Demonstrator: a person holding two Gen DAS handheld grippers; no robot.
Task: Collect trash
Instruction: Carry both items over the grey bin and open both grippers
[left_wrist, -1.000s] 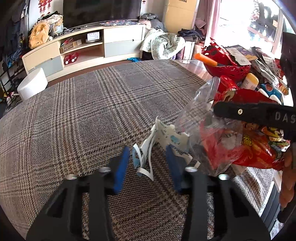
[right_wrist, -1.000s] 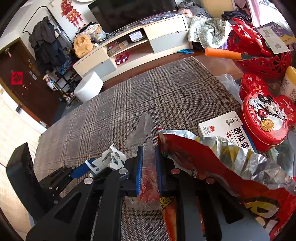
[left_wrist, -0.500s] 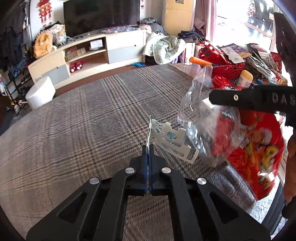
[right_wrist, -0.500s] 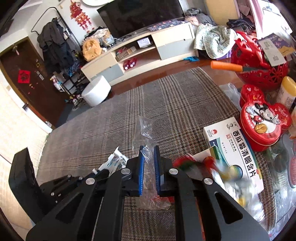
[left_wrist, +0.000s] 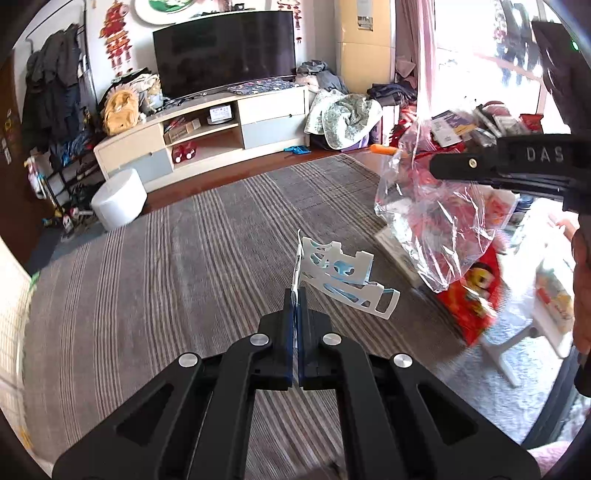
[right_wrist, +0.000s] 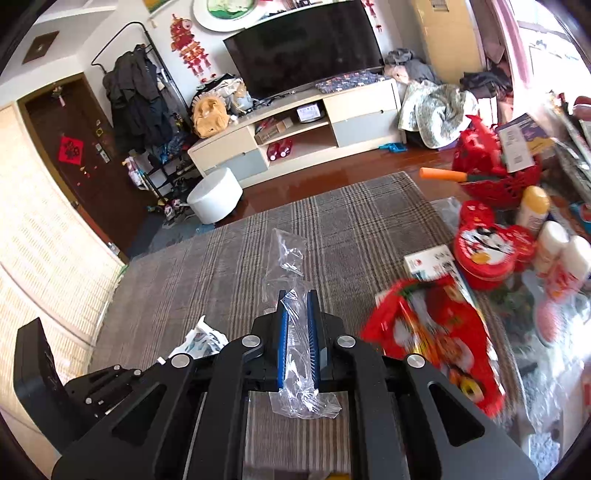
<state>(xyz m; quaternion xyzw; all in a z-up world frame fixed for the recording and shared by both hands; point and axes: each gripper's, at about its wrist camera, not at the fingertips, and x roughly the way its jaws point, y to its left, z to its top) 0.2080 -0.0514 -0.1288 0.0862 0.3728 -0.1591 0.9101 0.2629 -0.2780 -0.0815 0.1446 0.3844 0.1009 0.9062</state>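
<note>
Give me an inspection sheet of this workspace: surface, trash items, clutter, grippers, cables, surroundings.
Surface: plaid grey-brown cloth, mostly bare in the middle.
Job's things: white and blue cut-out sheet lifted clear of the cloth; clear plastic bag lifted; red snack wrapper hanging blurred under the bag.
Clutter: white medicine box, red cartoon tin, red basket, pale bottles on the right side.
Grippers: left gripper shut on the cut-out sheet's edge; right gripper shut on the clear plastic bag.
Cables: nothing seen.
Surroundings: television on a cream cabinet, white round stool, coat rack, dark door.
</note>
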